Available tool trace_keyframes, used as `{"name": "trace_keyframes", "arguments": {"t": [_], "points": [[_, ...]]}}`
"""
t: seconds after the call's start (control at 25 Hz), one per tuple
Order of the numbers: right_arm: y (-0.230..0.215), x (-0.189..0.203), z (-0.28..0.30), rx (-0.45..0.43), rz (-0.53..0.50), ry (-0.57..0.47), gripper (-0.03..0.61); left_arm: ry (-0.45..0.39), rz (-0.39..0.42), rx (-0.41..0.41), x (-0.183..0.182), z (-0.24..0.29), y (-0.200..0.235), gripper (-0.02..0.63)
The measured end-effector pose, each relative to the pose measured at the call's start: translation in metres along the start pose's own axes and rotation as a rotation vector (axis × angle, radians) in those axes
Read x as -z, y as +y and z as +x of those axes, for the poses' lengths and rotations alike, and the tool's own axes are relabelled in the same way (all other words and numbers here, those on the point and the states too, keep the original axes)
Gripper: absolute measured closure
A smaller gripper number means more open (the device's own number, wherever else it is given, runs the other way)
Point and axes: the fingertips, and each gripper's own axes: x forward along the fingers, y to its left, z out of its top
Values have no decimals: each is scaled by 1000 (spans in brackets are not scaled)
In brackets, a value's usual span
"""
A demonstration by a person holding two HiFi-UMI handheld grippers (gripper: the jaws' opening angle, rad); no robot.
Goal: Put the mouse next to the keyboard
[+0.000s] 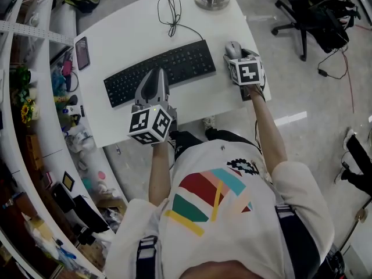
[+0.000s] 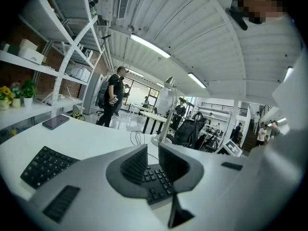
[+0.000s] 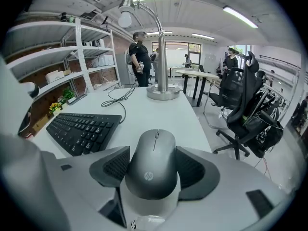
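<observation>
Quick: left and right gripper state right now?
Left gripper: jaws slightly apart, empty, over the keyboard.
Right gripper: closed on the mouse.

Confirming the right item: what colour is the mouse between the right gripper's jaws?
The rounded plastic mouse is dark grey; right gripper view shows it best.

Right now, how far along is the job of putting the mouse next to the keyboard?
Nearly done. Done: the mouse is just off the right end of the keyboard. In hand: the right gripper is closed on the mouse's sides; whether it rests on the table cannot be told. Left: set it down if needed, open the gripper and back away. The left gripper, slightly open and empty, hovers over the keyboard.
</observation>
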Motion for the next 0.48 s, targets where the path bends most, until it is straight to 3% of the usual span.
{"name": "trace_keyframes", "arguments": {"t": [0.48], "points": [[-1,11,3,-19,60,28,282,14,-11,-8,4,0,3,515]]}}
